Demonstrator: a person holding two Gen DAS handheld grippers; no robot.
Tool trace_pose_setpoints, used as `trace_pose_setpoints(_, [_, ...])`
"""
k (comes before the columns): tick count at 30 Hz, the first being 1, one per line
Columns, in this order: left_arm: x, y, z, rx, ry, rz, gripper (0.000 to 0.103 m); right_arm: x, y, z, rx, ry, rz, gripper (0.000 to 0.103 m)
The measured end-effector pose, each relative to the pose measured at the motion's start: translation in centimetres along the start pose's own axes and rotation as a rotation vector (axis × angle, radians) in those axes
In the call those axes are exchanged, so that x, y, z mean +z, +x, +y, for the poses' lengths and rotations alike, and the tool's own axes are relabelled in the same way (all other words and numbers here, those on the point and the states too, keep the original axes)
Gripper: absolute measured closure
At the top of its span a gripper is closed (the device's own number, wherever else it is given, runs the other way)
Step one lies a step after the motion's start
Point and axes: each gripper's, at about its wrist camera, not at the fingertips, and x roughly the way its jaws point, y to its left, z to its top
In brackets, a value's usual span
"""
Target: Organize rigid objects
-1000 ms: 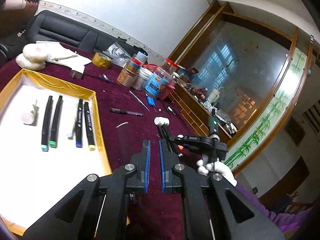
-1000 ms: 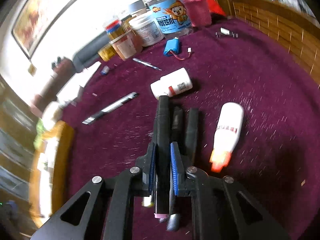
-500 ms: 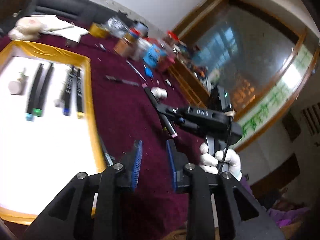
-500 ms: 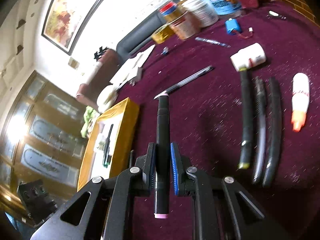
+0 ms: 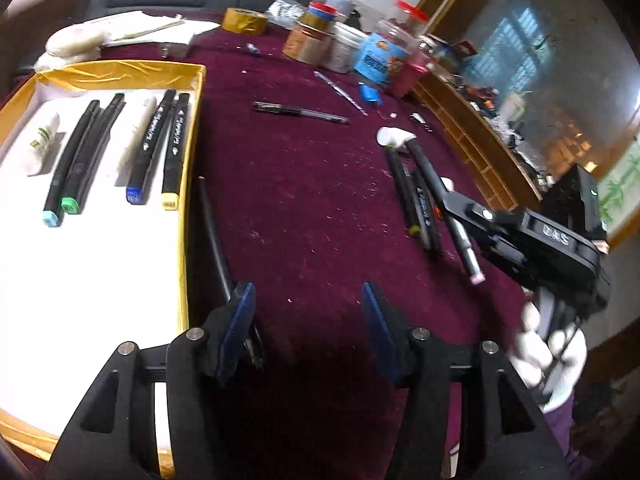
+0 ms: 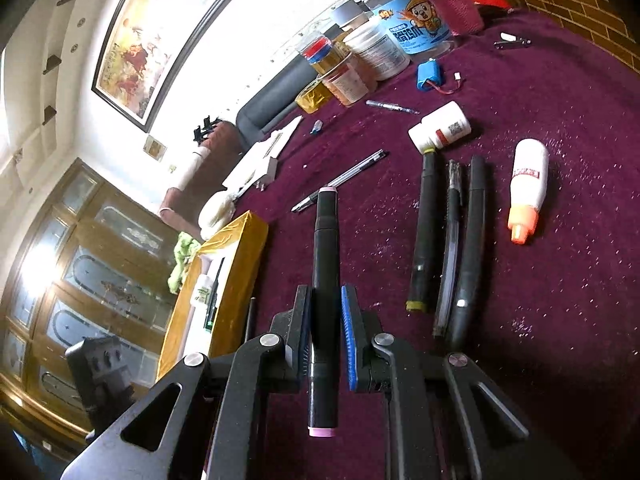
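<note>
My right gripper [image 6: 326, 312] is shut on a black marker with pink ends [image 6: 325, 264], held above the maroon cloth; it also shows in the left wrist view [image 5: 448, 208]. Three more black markers [image 6: 448, 240] lie side by side on the cloth. A gold-edged white tray [image 5: 188, 128] at the left holds several black markers [image 5: 158, 148] and a small white bottle [image 5: 42, 144]. My left gripper [image 5: 308, 312] is open and empty, low over the cloth beside the tray's right edge.
A white bottle with an orange tip [image 6: 526, 188], a white pill bottle [image 6: 440, 128], a clear pen [image 5: 300, 112] and a blue battery pack [image 6: 430, 74] lie on the cloth. Jars and tubs [image 5: 360, 52] crowd the far edge. A thin black rod [image 5: 212, 232] lies along the tray.
My right gripper lifted the pink-ended marker off the row and swung it left toward the tray. My left gripper opened wide and dropped closer to the cloth.
</note>
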Motion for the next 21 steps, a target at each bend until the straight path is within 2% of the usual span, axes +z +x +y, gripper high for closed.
trace_pose_setpoints(1, [0.1,0.1,-0.1,0.007,-0.004,-0.003,0.049,-0.1,0.1,-0.1,0.014,0.002,0.003,0.090])
trace_pose_setpoints(7, [0.2,2.2,-2.2,0.230,0.123,0.015,0.049,-0.2,0.1,-1.1,0.056,0.012,0.011,0.090])
trace_pose_setpoints(10, [0.0,4.6,-3.7,0.371,0.257,0.045,0.049,-0.4,0.1,-1.5,0.074,0.019,0.013,0.090])
trace_pose_setpoints(12, [-0.2,5.7,-4.4,0.415,0.324,0.053,0.046,-0.6,-0.2,-1.7,0.081,0.016,0.013,0.090])
trace_pose_setpoints(16, [0.0,4.4,-3.4,0.324,0.262,0.047,0.047,-0.8,-0.9,-2.2,0.081,-0.004,-0.002,0.090])
trace_pose_setpoints(20, [0.0,3.2,-2.6,0.362,0.193,0.026,0.046,-0.7,-1.2,-2.7,0.110,-0.002,-0.025,0.090])
trace_pose_setpoints(21, [-0.1,3.5,-2.9,0.399,0.202,0.038,0.043,-0.6,-1.1,-2.8,0.118,-0.001,-0.025,0.090])
